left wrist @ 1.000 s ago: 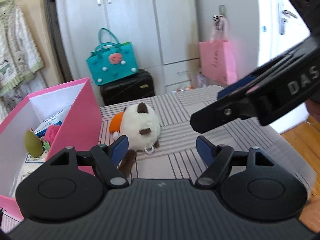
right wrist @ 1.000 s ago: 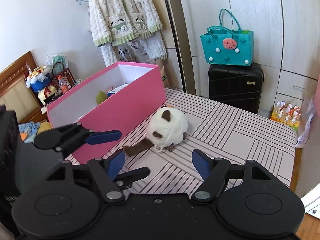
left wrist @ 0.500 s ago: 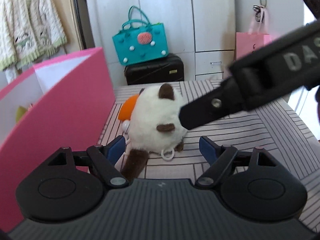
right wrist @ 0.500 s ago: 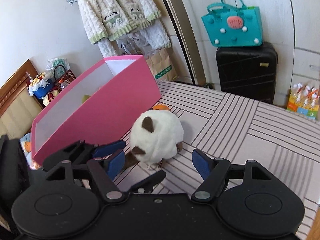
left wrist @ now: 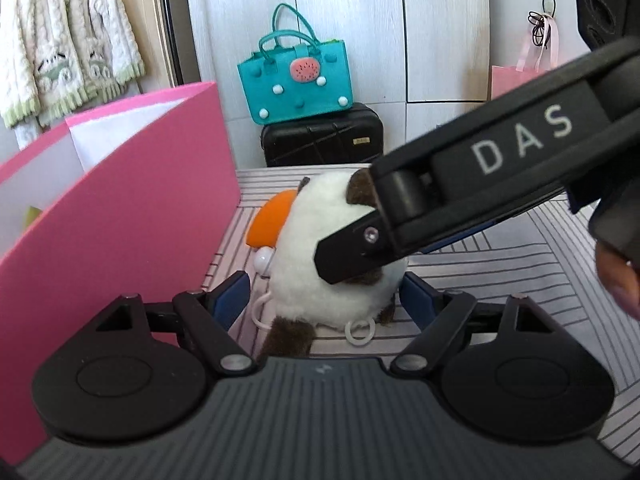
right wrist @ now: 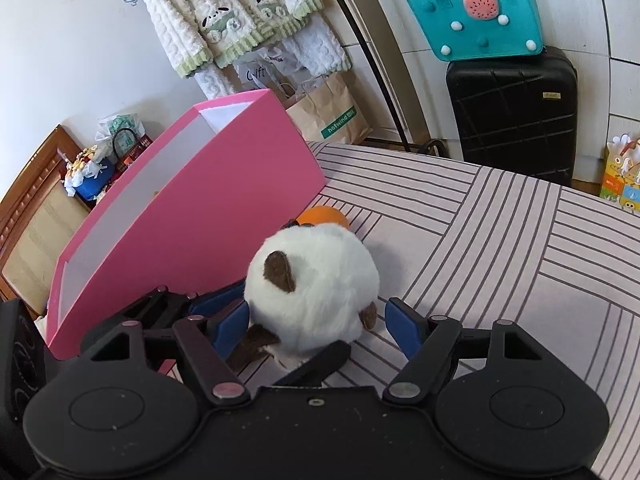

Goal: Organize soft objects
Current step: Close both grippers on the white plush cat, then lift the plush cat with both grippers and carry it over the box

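Both grippers, left gripper (left wrist: 324,300) and right gripper (right wrist: 318,322), spread wide around a white plush toy (right wrist: 312,292) at frame centre, beside a pink box (right wrist: 224,216); the left's jaws have just been opening.

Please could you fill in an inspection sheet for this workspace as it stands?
Surface: striped tablecloth.
Job's things: white plush toy beside the pink box; orange piece behind it.
Clutter: nothing seen.
Grippers: left hand-held gripper and right hand-held gripper both open, straddling the plush.
Cables: nothing seen.
Surroundings: teal bag on black suitcase; fleece jacket hanging.
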A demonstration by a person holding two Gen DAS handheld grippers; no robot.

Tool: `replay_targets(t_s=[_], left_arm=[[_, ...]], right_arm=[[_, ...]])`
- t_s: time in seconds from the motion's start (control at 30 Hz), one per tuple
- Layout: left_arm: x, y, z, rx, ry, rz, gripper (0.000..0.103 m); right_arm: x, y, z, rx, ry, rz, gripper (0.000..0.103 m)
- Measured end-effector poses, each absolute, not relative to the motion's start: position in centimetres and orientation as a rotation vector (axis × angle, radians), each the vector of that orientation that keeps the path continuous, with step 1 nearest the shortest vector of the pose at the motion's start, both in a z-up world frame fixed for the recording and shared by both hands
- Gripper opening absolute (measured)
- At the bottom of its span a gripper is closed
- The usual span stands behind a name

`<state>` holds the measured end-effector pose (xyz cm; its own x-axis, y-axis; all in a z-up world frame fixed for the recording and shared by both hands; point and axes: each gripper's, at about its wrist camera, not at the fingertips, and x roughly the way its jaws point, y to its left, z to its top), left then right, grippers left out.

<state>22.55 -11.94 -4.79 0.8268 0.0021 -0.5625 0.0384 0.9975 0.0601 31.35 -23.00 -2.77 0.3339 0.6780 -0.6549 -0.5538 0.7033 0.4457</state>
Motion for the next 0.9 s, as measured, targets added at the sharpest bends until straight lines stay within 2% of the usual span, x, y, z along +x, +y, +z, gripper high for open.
replay_targets(t_s=[0.23,0.3,0.33,0.37,0.4,0.53,0.9], left_arm=[[22.7,-11.8,-5.3,0.055,0.615,-0.049,0.079],[22.6,-11.6,-5.2,0.035,0.604,-0.066,0.072],[22.5,-11.6,-5.1,0.032,0.595,-0.077,0.062],[22.4,-11.6,-5.1,0.033,0.596,-0.078,0.058],[22.3,-11.6,-5.2,0.035,0.599,-0.077,0.056],[22.2,-11.2,-4.8,0.009,0.614,-0.085,0.053],[19.8,-11.6,-4.3,-0.030,0.651,-0.205,0.050]], right_arm=[[31.5,-23.2,-2.8,0.191,0.919,0.814,0.079],[31.5,-23.2,-2.8,0.197,0.907,0.818,0.079],[31.6,-23.2,-2.8,0.200,0.901,0.817,0.079],[31.6,-23.1,-2.8,0.200,0.898,0.812,0.077],[31.6,-23.1,-2.9,0.202,0.897,0.804,0.071],[31.1,-23.6,-2.9,0.241,0.896,0.792,0.065],[27.9,-24.8,-2.2,0.211,0.917,0.739,0.063]])
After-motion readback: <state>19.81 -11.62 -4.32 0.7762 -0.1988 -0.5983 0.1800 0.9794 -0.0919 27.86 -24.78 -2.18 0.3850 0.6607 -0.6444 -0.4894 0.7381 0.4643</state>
